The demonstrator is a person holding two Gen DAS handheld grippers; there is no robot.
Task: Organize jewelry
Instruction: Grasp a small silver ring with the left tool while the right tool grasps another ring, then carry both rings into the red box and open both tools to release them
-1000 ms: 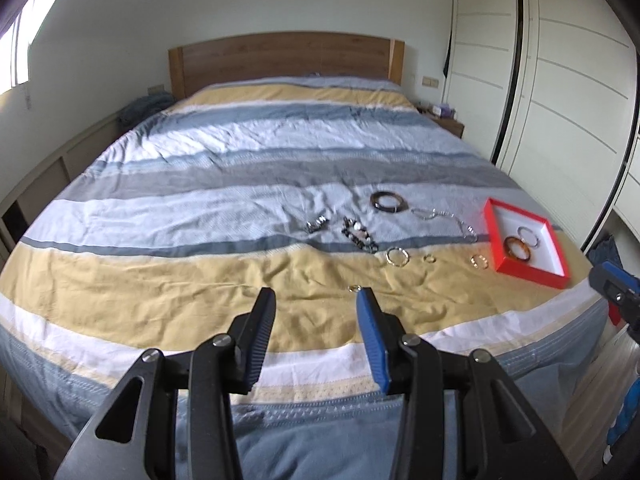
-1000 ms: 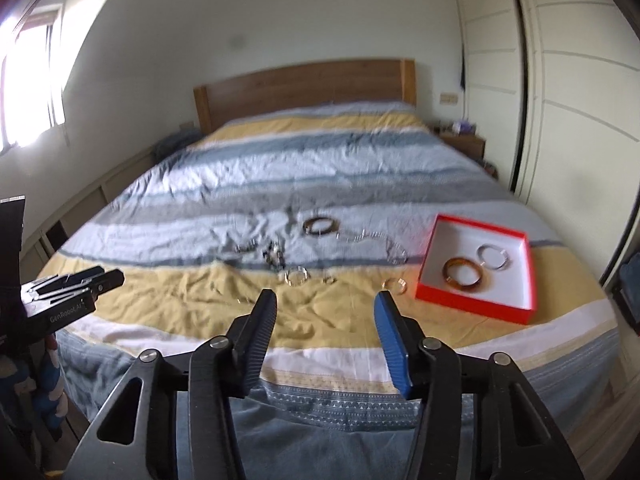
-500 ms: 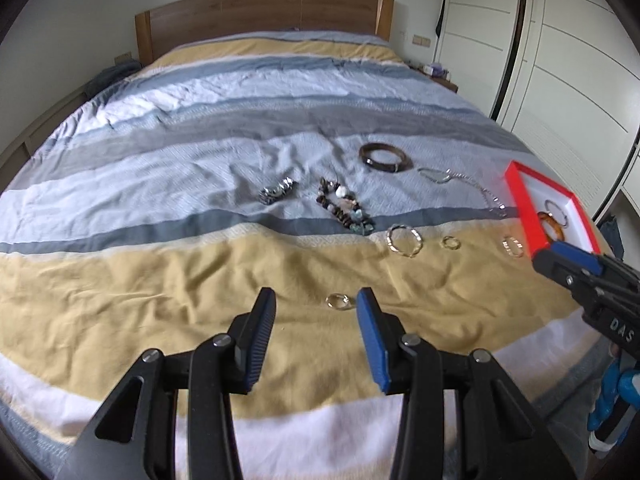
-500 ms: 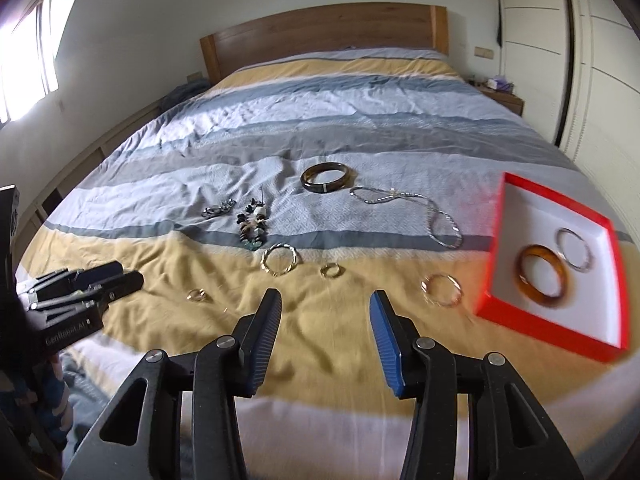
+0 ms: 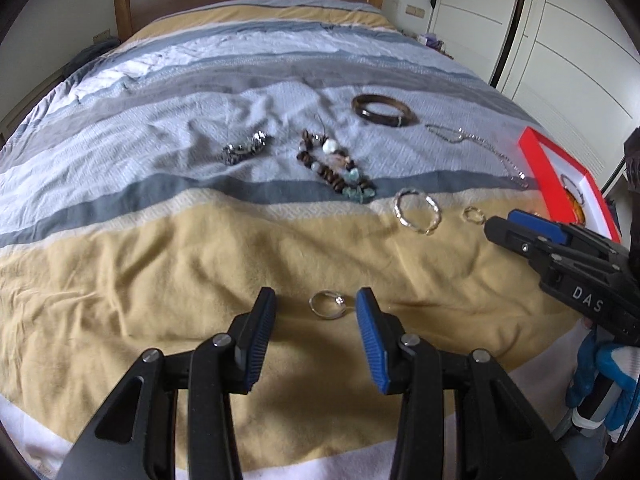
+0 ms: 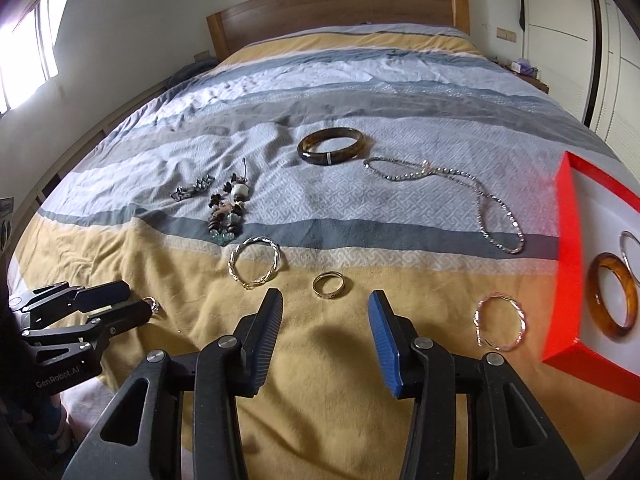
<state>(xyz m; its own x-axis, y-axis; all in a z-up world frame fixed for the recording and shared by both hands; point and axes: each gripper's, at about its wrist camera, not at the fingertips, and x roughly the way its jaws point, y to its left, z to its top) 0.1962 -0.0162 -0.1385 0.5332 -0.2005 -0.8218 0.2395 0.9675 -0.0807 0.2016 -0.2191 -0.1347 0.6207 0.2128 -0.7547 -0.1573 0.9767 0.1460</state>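
Note:
Jewelry lies scattered on a striped bedspread. My left gripper (image 5: 316,305) is open just above the bed, with a small silver ring (image 5: 327,305) lying between its fingertips. My right gripper (image 6: 326,300) is open, with a gold ring (image 6: 329,285) just beyond its tips. A twisted silver bangle (image 6: 255,263), a thin bangle (image 6: 500,326), a dark bangle (image 6: 331,145), a bead bracelet (image 6: 228,208), a dark metal piece (image 6: 192,191) and a silver chain (image 6: 486,204) lie around. A red tray (image 6: 568,248) at the right holds an amber bangle (image 6: 614,295) and a silver bangle (image 6: 626,252).
The wooden headboard (image 6: 336,10) is at the far end. White wardrobe doors (image 5: 560,40) stand to the right of the bed. A window (image 6: 20,56) is on the left wall. The bed's near edge lies under both grippers.
Both grippers have moved forward and down toward the bed. The silver ring now lies between my left fingertips and the gold ring sits just ahead of my right gripper.

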